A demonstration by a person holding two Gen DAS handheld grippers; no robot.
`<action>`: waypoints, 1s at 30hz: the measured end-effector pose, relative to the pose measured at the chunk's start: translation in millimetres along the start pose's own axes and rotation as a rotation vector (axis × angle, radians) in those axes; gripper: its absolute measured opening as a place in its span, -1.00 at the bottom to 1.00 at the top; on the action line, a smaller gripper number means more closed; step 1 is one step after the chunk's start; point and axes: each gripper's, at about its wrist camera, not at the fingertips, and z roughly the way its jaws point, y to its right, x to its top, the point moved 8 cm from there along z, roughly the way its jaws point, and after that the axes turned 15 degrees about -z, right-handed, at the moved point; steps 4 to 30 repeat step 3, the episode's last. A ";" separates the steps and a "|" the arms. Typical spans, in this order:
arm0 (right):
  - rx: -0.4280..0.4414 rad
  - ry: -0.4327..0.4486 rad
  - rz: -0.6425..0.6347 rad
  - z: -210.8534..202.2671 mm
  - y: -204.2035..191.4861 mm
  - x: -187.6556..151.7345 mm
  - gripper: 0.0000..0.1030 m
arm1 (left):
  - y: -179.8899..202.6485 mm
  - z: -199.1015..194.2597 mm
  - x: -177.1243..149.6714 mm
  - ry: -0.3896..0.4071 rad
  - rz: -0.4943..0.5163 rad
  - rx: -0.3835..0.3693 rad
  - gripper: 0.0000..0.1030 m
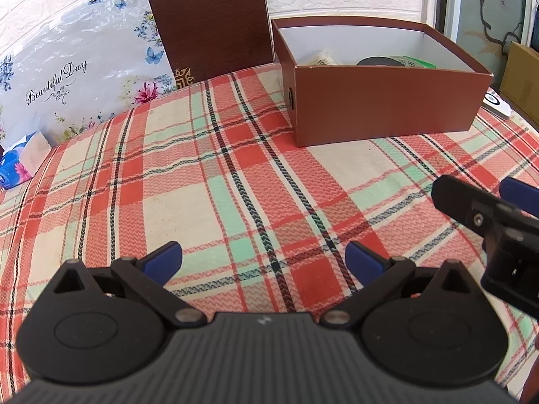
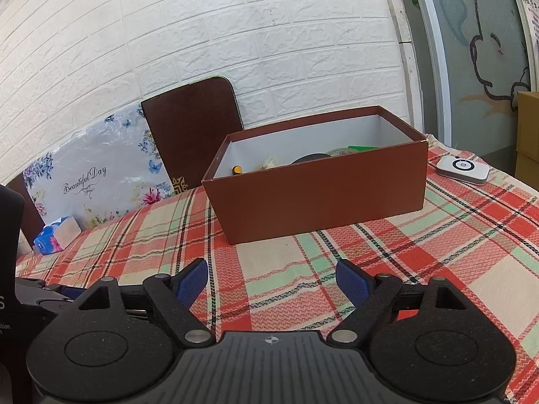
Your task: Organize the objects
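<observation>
A brown open box with a white inside stands on the plaid tablecloth. Inside it I see a dark round object, a green packet, a pale item and a yellow piece. My left gripper is open and empty, low over the cloth in front of the box. My right gripper is open and empty too; it also shows at the right edge of the left wrist view.
The box's brown lid leans on the white brick wall beside a floral "Beautiful Day" board. A blue tissue pack lies at the left. A white device lies right of the box.
</observation>
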 end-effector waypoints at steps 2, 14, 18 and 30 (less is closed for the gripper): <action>-0.001 0.000 0.001 -0.2 -0.2 0.0 0.64 | 0.1 0.7 -0.2 -0.006 0.001 -0.001 1.00; -0.001 0.001 0.001 -0.2 -0.3 0.0 0.64 | -0.4 1.4 -0.6 -0.012 -0.002 0.000 1.00; -0.001 0.001 0.001 -0.2 -0.3 0.0 0.64 | -0.4 1.4 -0.6 -0.012 -0.002 0.000 1.00; -0.001 0.001 0.001 -0.2 -0.3 0.0 0.64 | -0.4 1.4 -0.6 -0.012 -0.002 0.000 1.00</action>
